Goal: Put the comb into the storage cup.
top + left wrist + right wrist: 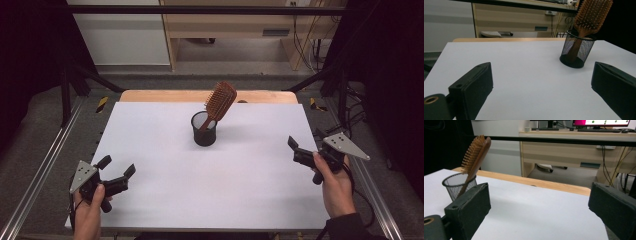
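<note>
A wooden paddle hairbrush [220,101] stands handle-down, leaning right, in a black mesh cup [204,132] at the far middle of the white table [210,190]. My left gripper [118,166] is held by a hand near the front left corner, open and empty. At the table's right edge, another hand holds my right gripper [305,139] open and empty. In the left gripper view the cup [577,51] and brush [592,15] lie ahead to the right, beyond the gripper [541,73]. In the right gripper view the cup [454,185] and brush [475,151] sit far left of the gripper [539,196].
A wooden strip [165,96] borders the table's far edge. Metal rails [45,165] run along both sides, and black frame bars rise at the back corners. A wooden desk [235,22] stands behind the table.
</note>
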A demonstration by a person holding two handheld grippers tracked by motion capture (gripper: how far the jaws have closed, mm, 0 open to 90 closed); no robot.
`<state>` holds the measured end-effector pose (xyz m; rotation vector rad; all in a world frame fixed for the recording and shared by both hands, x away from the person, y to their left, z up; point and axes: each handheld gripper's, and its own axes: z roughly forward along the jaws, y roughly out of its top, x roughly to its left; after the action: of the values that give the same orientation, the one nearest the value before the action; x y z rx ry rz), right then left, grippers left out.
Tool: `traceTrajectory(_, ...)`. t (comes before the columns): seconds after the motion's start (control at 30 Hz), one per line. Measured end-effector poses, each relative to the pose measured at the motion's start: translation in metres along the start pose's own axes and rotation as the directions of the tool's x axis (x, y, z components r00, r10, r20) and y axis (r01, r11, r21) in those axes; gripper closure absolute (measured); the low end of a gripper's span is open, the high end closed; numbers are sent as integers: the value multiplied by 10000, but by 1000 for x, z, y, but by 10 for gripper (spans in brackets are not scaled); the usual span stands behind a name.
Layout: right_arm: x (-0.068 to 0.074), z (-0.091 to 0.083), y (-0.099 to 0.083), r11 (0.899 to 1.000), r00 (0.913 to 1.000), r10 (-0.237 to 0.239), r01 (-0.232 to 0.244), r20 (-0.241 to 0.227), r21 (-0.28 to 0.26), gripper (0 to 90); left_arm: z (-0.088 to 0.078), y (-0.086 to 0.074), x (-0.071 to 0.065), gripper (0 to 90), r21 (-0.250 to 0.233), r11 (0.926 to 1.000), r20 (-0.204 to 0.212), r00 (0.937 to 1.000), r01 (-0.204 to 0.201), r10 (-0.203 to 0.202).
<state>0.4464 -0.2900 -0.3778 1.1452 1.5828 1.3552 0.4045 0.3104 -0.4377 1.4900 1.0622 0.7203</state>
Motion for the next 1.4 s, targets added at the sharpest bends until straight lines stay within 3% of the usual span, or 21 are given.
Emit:
traceTrajectory(0.13, -1, -4, -10, 10000, 9999, -47, 47, 104, -2, 43, -7, -2, 1, 41, 43, 9999, -2, 9999, -142, 142)
traceTrajectory(0.3, -2, -7, -26, 9990, 9987, -447, 447, 259, -19, 49, -14, -2, 3, 43, -59, 9999, -2, 9999, -137, 136)
traceTrajectory(0.53, 2, -12, -43, 9997, 9994, -221, 220, 271, 55, 49, -15, -3, 4, 42, -76, 9998, -101, 9998, -183, 182)
traceTrajectory(0.87, 12, -11, -67, 9993, 9999, 32, -28, -125, 377, 43, -13, -5, 3, 42, -21, 9994, -74, 9993, -358, 358)
traceTrajectory(1.4, 26, -8, -83, 9990, 9961, -42, 82, -877, 444, 36, -12, -6, 2, 41, 35, 9991, 10, 9991, -430, 430)
